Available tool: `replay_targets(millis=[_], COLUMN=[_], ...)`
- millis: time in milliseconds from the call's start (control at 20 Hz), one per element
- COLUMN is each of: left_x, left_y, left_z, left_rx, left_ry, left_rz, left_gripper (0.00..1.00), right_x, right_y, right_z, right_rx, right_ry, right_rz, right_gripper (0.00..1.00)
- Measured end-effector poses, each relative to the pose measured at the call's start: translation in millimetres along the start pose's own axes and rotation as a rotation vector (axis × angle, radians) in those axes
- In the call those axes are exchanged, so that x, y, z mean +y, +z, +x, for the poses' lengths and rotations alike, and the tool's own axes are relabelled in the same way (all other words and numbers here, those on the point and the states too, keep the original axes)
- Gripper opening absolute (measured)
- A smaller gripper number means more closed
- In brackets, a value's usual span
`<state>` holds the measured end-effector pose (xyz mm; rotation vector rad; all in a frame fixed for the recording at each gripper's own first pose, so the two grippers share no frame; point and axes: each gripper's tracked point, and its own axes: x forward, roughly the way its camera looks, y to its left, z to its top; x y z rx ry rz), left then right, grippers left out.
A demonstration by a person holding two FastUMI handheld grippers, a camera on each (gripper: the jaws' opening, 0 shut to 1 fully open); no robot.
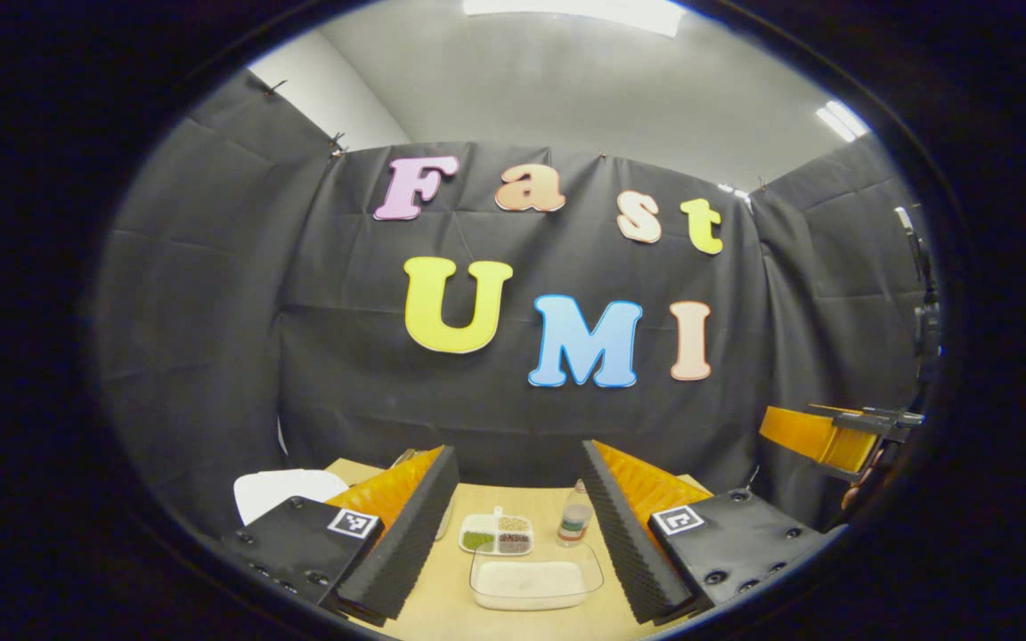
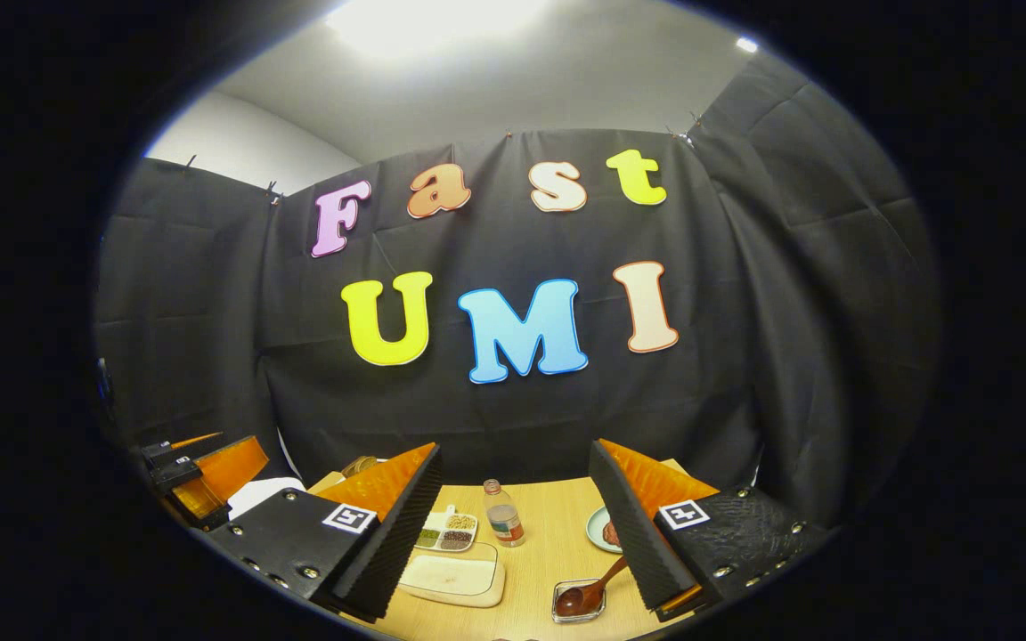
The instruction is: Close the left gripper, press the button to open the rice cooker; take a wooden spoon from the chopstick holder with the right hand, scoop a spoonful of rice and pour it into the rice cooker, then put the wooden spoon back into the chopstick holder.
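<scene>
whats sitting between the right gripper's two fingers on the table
In the right gripper view, between the open right gripper's fingers stand a small bottle and, nearer, bare table; a rice tray lies lower left.

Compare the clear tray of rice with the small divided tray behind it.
The rice tray is larger and holds one bed of white rice; the divided tray is smaller and split into compartments of green, brown and dark grains. The rice tray lies nearer the grippers. Both are clear, shallow and flat on the table.

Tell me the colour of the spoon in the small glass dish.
Dark reddish-brown spoon, best seen in the right gripper view.
</scene>
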<state>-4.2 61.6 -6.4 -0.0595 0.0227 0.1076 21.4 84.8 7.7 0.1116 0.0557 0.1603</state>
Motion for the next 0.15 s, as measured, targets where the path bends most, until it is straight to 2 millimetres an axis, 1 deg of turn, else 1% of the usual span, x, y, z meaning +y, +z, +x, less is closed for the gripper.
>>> replay_targets(millis=[150], left_x=[5.6], left_y=[1.3], left_z=[-0.8], left_rx=[-0.002], left_ry=[0.009], left_rz=[0.001], left_gripper=[0.94], right_x=[3.8], right_y=[0.0], right_z=[2.3], right_rx=[0.001], right_ry=[0.007], right_rz=[-0.004], right_gripper=[1.0])
